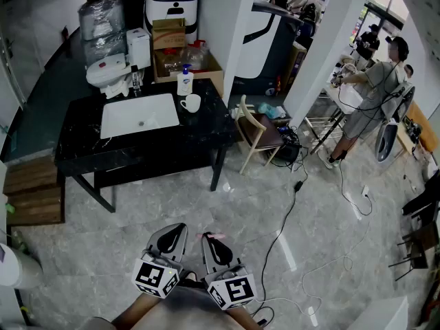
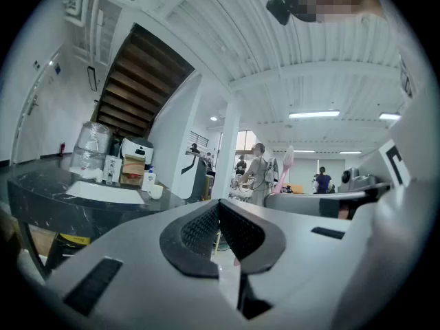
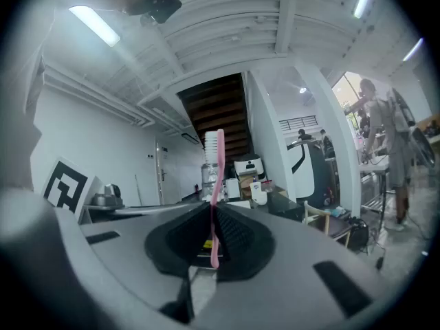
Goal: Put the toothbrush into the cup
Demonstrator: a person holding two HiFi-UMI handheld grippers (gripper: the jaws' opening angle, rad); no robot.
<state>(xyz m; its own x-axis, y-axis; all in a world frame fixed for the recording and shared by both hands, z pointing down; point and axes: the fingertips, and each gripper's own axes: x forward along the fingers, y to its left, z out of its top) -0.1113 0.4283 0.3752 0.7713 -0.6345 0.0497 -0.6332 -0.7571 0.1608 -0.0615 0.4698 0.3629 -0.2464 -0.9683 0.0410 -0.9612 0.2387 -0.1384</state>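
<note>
While your right gripper clamps the toothbrush, left gripper closed empty, you're carrying. Cup well ahead: close in, lower handle first.

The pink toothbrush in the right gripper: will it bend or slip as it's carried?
Probably stiff: the toothbrush stands straight up from the right gripper without drooping. It looks thin and light, so little should pull it loose. Its slim handle might pivot if bumped, since only its lower part is clamped.

black table on grey marble floor
</note>
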